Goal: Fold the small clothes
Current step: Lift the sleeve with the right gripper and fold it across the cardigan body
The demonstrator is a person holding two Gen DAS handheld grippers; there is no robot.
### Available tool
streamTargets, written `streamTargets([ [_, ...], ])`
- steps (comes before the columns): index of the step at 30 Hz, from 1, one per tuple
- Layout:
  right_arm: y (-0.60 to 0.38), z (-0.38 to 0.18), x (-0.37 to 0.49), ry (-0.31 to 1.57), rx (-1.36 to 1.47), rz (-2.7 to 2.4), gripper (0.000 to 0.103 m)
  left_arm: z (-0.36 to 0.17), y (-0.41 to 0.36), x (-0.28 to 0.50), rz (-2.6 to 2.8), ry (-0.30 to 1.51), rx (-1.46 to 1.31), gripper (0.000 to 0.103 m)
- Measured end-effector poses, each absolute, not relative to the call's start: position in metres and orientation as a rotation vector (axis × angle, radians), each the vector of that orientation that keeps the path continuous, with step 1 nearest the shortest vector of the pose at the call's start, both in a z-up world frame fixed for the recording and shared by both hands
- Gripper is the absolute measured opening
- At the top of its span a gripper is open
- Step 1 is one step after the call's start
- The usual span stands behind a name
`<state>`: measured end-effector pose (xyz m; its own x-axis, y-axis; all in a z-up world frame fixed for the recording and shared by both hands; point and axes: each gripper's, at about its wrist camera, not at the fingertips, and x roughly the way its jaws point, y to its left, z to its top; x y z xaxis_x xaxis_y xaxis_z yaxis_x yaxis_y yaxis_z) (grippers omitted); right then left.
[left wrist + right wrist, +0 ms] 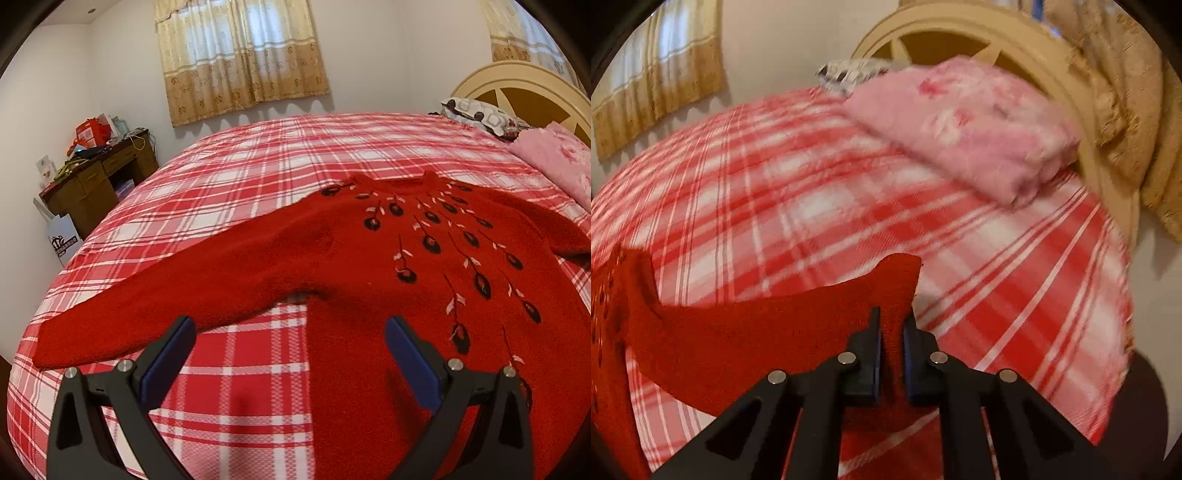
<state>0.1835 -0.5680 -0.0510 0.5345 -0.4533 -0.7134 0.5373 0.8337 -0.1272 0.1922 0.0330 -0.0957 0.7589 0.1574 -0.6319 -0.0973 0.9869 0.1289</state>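
A red knitted sweater (388, 258) with dark flower embroidery lies front up on the red-and-white plaid bed (236, 177). Its left sleeve (147, 306) stretches flat toward the bed's near left edge. My left gripper (290, 328) hovers open above the armpit area, one fingertip over the sleeve, the other over the body, nothing between them. In the right wrist view my right gripper (892, 321) is shut on the cuff end of the other sleeve (775, 325), which is lifted off the bed and hangs in a curve back to the sweater body (609, 314) at the left edge.
A folded pink blanket (960, 125) and a patterned pillow (476, 114) lie by the cream headboard (517, 85). A cluttered wooden desk (99, 177) stands by the wall left of the bed, with a white bag (62, 236) beside it. Curtains (243, 59) hang behind.
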Motion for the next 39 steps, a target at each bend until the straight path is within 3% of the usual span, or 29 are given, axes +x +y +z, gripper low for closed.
streamTargets([
  [4, -0.567, -0.001, 0.188, 0.700, 0.107, -0.614, 0.008, -0.092, 0.046, 0.192, 0.152, 0.686, 0.077, 0.103],
  [14, -0.487, 0.065, 0.212, 0.502, -0.016, -0.515, 0.008, -0.093, 0.068, 0.190, 0.167, 0.683, 0.034, 0.103],
  [39, -0.261, 0.107, 0.278, 0.386, -0.314, -0.150, 0.008, -0.101, 0.134, 0.180, 0.262, 0.679, -0.017, 0.103],
])
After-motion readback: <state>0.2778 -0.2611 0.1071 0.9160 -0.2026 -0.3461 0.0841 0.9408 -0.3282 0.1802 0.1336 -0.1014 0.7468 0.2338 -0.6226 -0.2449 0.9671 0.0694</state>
